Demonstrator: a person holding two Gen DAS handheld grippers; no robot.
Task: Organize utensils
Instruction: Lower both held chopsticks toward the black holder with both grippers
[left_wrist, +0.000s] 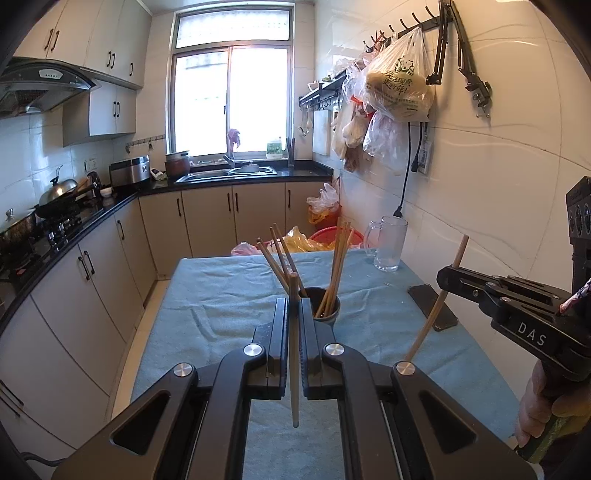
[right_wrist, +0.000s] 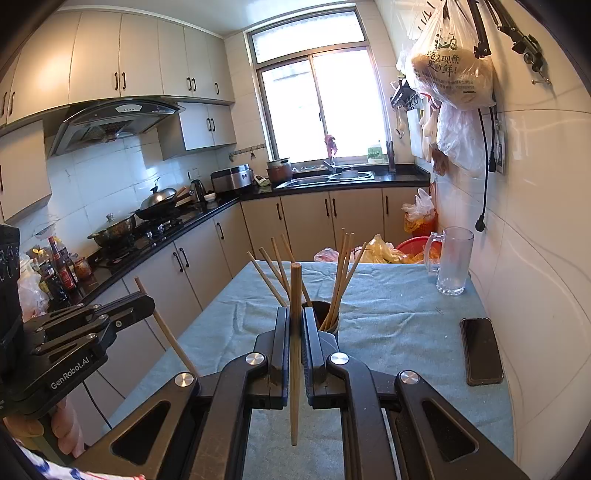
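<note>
A dark cup (left_wrist: 328, 304) with several wooden chopsticks stands in the middle of the blue-clothed table (left_wrist: 207, 295); it also shows in the right wrist view (right_wrist: 327, 314). My left gripper (left_wrist: 294, 306) is shut on one chopstick (left_wrist: 294, 354), held upright just in front of the cup. My right gripper (right_wrist: 295, 317) is shut on another chopstick (right_wrist: 295, 350), also upright and near the cup. The right gripper shows in the left wrist view (left_wrist: 448, 277), the left gripper in the right wrist view (right_wrist: 146, 299).
A glass mug (right_wrist: 452, 260) stands at the table's far right by the tiled wall. A black phone (right_wrist: 482, 350) lies at the right edge. Plastic bags (left_wrist: 399, 85) hang on the wall. Kitchen counters run along the left.
</note>
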